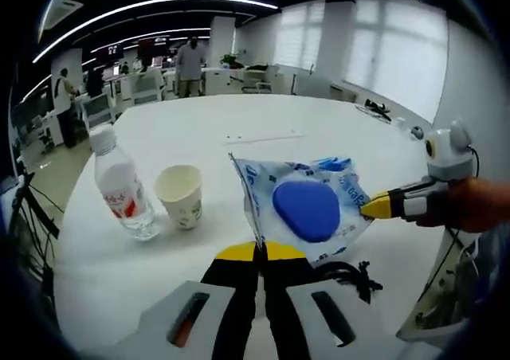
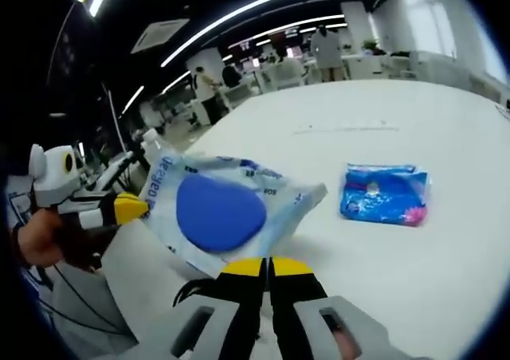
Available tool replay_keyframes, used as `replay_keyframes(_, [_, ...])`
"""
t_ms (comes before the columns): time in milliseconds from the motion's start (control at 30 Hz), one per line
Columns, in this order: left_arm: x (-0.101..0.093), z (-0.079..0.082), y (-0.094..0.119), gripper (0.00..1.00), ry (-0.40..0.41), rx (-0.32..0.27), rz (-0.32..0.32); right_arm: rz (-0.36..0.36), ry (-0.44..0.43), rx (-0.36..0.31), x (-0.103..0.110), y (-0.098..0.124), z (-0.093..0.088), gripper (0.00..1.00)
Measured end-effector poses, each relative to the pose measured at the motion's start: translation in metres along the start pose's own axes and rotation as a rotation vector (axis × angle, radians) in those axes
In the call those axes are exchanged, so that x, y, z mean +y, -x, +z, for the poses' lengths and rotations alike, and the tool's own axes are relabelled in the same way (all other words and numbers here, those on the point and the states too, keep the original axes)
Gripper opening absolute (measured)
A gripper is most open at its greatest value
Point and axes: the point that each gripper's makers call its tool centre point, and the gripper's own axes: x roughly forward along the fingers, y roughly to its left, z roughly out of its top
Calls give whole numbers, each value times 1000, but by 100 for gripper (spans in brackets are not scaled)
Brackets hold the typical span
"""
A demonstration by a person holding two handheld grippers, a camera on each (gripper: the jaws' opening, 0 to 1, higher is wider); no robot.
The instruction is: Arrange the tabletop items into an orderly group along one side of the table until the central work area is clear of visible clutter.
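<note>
The clear plastic pouch point(image 1: 307, 205) with blue print and a large blue oval on its face is held up off the white surface point(image 1: 239, 129) between the two claws. In the left gripper view the left claw point(image 1: 259, 252) has its yellow-tipped jaws pressed together on the pouch's lower edge, just below the blue oval, while the right claw point(image 1: 374, 206) comes in from the right of the pouch and pinches its far corner — the hand point(image 1: 478, 205) behind it is partly cut off by the view's edge. In the right gripper view the same pouch point(image 2: 219, 209) stretches above the right claw point(image 2: 267, 266), whose jaws are closed on its near edge, and the left claw point(image 2: 131, 209) grips the pouch's left corner. Left of the pouch in the left gripper view stand a white paper cup point(image 1: 180, 195) and, just beyond it, a clear water bottle point(image 1: 121, 185) with a red label and white cap, tilted by the lens. A black cable point(image 1: 351, 274) lies on the surface under the pouch, mostly hidden behind the left claw. To the right of the pouch in the right gripper view, well apart from it, a smaller blue packet point(image 2: 384, 193) lies flat on the surface; its print is too blurred to read. The lettering on the pouch is also hard to make out — only fragments show.
</note>
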Motion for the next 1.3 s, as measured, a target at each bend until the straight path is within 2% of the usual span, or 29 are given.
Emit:
replay_keyframes(267, [-4,-8,-3,0,1,25,1,14,2,25,-5,-10,2,0])
replay_keyframes(433, [-3,-9,-6,0,-8,28,-1,20,2,49,-9,-25,6,0])
replay_keyframes(567, [-2,-13,-10,0,-14,31,1,24,2,52,-13,-33,5,0])
replay_keyframes(733, [-6,-13,-14,0,-11,47,-3,22,-19,37,-23,-40,14,0])
replay_keyframes(967, [-3,-10,-44,0,8,71,-10,14,-43,33,-41,-59,21,0])
replay_keyframes(1100, [-1,-7,-59,0,22,83,-17,0,-66,30,-50,-59,24,0])
replay_keyframes(1167, [3,-6,-69,0,44,88,-21,-6,-76,32,-59,-63,26,0])
replay_keyframes(1300, [16,-2,-83,0,117,92,-23,-13,-93,28,-64,-65,26,0])
